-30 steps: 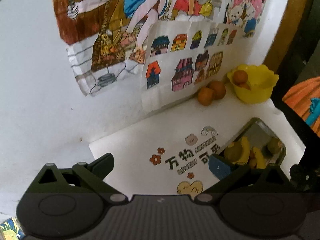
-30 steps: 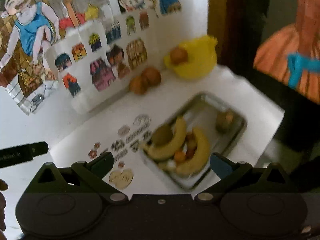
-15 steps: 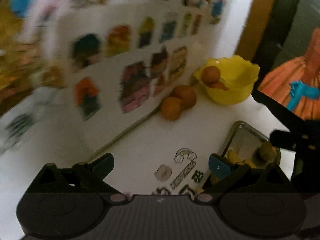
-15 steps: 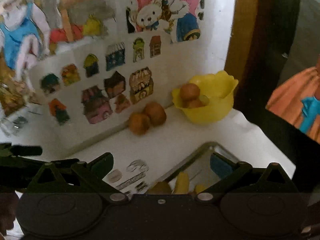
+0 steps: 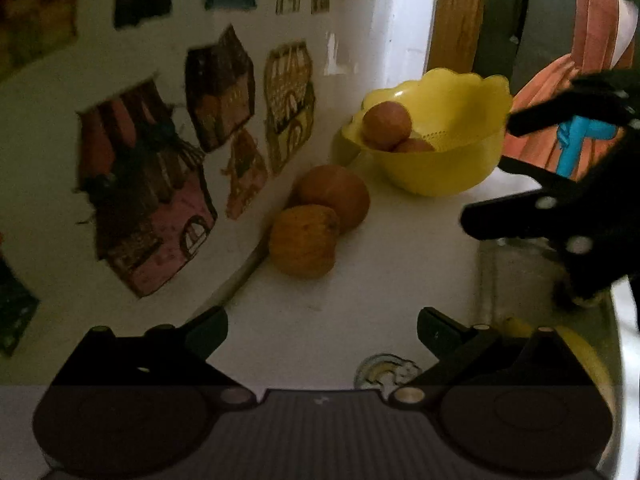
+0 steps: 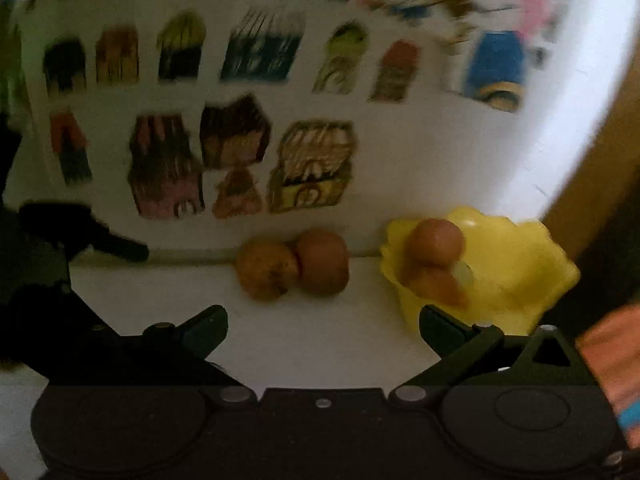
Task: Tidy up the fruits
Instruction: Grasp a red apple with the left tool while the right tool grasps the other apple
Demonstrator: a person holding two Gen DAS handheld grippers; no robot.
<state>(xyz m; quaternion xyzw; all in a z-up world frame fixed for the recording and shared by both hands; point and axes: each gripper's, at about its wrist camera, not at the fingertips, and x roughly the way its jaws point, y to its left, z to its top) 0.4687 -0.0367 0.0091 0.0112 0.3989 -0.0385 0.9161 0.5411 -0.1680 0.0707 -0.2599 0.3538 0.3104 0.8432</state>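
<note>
Two grippers, nearest: left gripper (image 5: 322, 330) and right gripper (image 6: 322, 330), fingers apart, nothing held. Metal tray (image 5: 490, 276) just right of the left gripper, a banana (image 5: 580, 350) inside. Two oranges (image 5: 318, 218), touching, on the white table (image 5: 400, 264) against the wall. Farthest: yellow bowl (image 5: 452, 172) at the corner, holding two more round fruits (image 5: 386, 126).

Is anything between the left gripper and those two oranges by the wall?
Nothing visible. The left gripper is open, with only bare white tabletop between its fingers and the two oranges, which sit touching each other by the wall. The yellow bowl and the right gripper lie off to the right.
</note>
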